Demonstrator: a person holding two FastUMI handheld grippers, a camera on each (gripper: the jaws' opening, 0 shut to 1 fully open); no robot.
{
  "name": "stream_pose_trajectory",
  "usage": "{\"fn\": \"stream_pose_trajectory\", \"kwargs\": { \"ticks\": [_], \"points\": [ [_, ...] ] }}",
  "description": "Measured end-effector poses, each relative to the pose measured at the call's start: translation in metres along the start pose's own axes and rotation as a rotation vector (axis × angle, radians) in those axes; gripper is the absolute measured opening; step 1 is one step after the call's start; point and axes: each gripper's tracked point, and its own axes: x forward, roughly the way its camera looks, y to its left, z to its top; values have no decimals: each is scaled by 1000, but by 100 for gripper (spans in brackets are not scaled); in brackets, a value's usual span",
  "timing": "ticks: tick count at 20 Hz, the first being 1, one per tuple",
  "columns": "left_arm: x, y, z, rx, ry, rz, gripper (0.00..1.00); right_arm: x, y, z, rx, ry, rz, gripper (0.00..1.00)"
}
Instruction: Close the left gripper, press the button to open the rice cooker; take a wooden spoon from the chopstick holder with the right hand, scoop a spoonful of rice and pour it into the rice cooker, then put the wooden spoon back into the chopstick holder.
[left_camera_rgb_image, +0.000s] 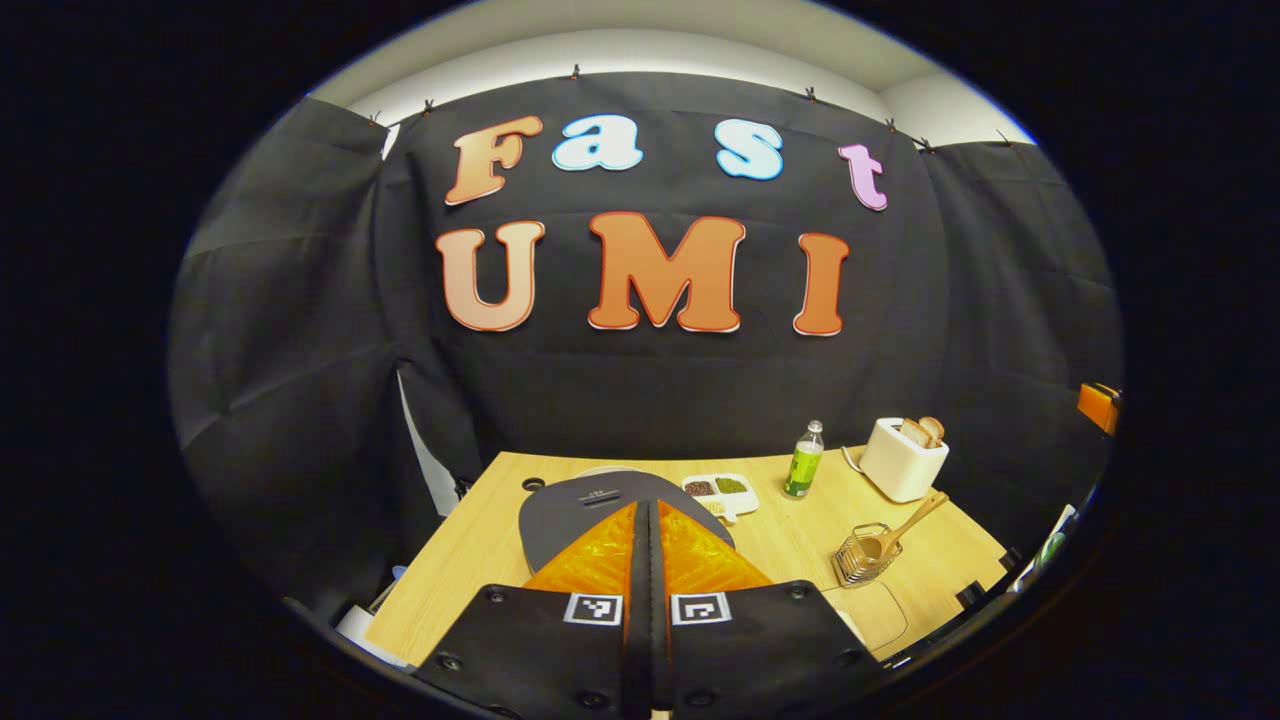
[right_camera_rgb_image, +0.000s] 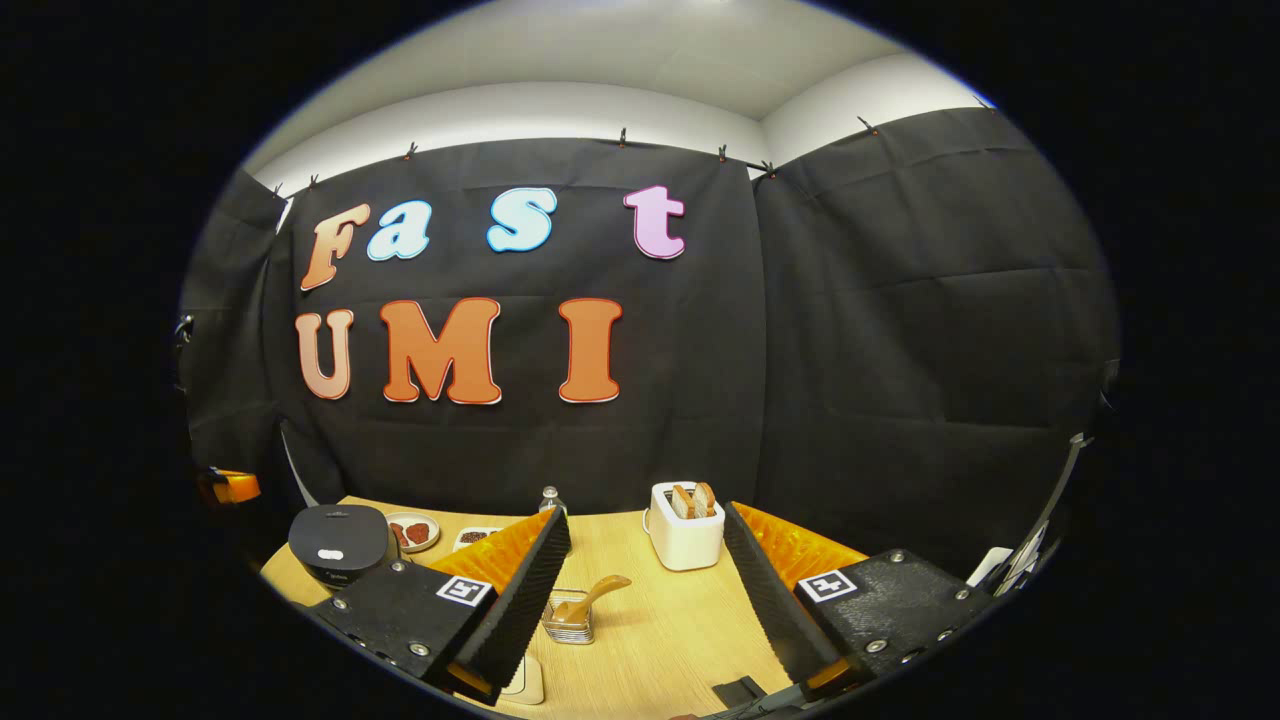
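Rice cooker (right_camera_rgb_image: 338, 541): dark, rounded, lid down, set near the table's (right_camera_rgb_image: 650, 620) left edge in the right gripper view; wooden spoon (right_camera_rgb_image: 590, 598): stood tilted in the wire chopstick holder (right_camera_rgb_image: 570, 622) toward the table's middle, handle leaning right. Left gripper (left_camera_rgb_image: 648, 520): orange fingers pressed together with nothing between them, held above the cooker's lid, contact not discernible. Right gripper (right_camera_rgb_image: 648, 560): jaws spread wide and empty, raised above the near edge, with the holder and a white toaster (right_camera_rgb_image: 684, 535) seen between its fingers.
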Motion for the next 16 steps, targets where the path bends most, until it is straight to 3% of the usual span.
{"fn": "stream_pose_trajectory", "kwargs": {
  "ticks": [6,7,8,16],
  "points": [
    [57,-14,-54,-13,118,-22,4,3,-19,-20,-1,50,-55,95],
    [64,-13,-61,-2,137,-17,0,5,-22,-23,-2,59,-66,95],
    [70,-15,-71,2,153,-19,4,5,-25,-25,0,65,-73,96],
    [87,-14,-122,1,267,0,4,17,-29,-33,-10,92,-94,96]
  ]
}}
